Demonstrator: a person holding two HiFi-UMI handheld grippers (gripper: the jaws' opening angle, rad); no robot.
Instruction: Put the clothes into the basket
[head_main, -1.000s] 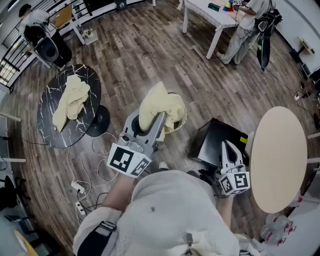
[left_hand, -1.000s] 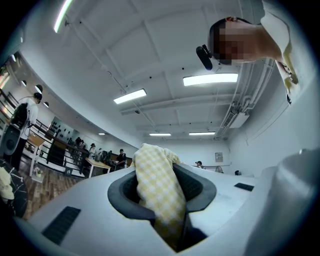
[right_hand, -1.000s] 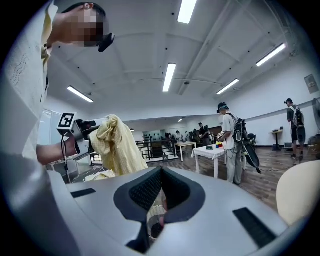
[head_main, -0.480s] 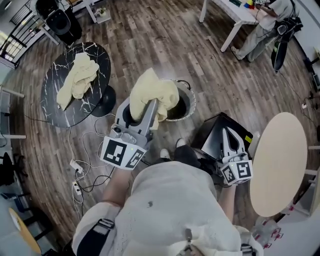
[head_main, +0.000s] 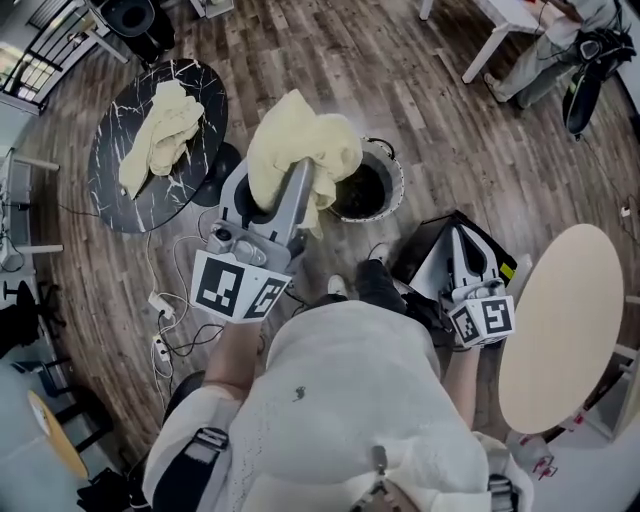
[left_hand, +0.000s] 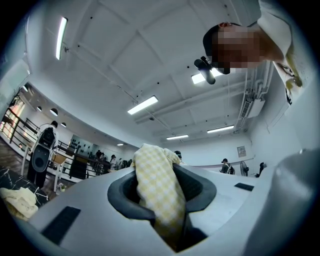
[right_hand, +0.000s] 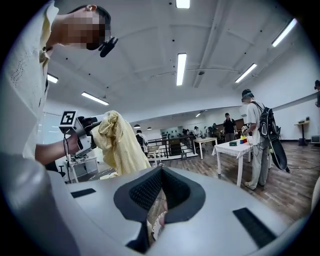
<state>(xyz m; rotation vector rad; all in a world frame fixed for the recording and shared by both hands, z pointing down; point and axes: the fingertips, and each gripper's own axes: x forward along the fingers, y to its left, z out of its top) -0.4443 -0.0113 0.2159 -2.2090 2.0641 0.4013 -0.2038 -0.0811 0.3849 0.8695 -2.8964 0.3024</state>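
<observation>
Yellow checked garment (head_main: 300, 145), pinched in the left claw (head_main: 298, 178), has drifted left of the basket (head_main: 397, 190), still undropped; right claw (head_main: 459, 236) closed, empty.

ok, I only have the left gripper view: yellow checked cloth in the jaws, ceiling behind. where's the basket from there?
Observer: In the head view the basket stands on the wood floor, just right of the held cloth. In that picture the cloth overlaps its left rim.
Operator: anything in it yet?
Observer: Its inside looks dark; I see no cloth there.
Operator: right gripper busy?
Observer: No. The right gripper has its jaws together on nothing, held low near a round beige table.
</observation>
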